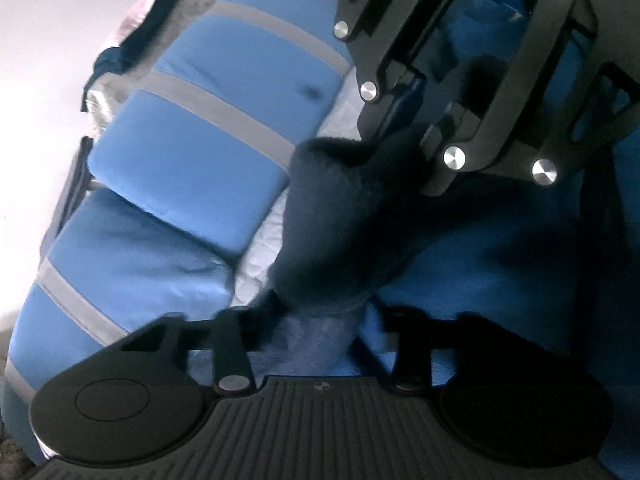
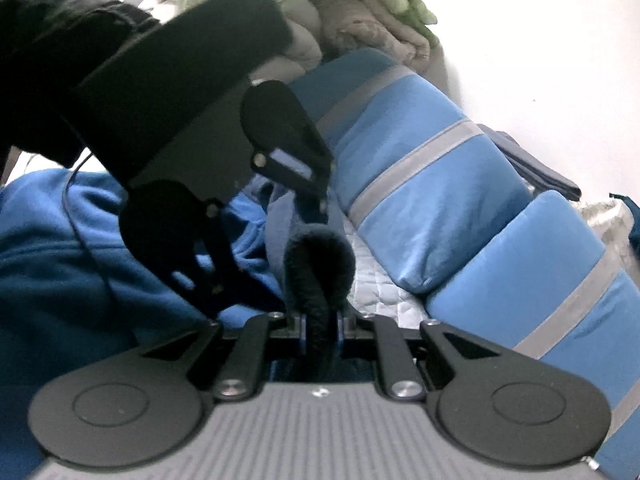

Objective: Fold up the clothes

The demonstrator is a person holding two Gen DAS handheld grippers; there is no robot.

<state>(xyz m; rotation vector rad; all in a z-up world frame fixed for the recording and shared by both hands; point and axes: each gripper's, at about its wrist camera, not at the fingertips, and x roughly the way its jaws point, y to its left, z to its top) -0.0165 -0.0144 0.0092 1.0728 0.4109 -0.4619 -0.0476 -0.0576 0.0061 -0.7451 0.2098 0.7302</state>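
Here we look along two sets of tongs working close together over a blue garment point(image 2: 60, 248) spread on a white quilted bed surface point(image 2: 376, 280).

In the right wrist view, the right tongs point(image 2: 320, 328) point forward and somewhat downward at the bottom centre of the frame. Their jaws are drawn nearly together and clenched on a dark fuzzy cloth piece point(image 2: 318, 264), which rises from between them as an upright loop, its long axis running up the frame. Above and to the left, the left tongs point(image 2: 256, 216) come in tilted from the upper left, carried by a dark sleeve point(image 2: 80, 64).

In the left wrist view, the same dark piece point(image 1: 340, 232) runs diagonally from the lower centre up to the right tongs point(image 1: 408, 120) at upper right. The left tongs point(image 1: 320, 332) have their jaws part open around its lower end; blur keeps us from telling whether the pads press on it.

Blue cushions with grey stripes point(image 1: 208, 128) lie beside the garment, along the left of that frame.
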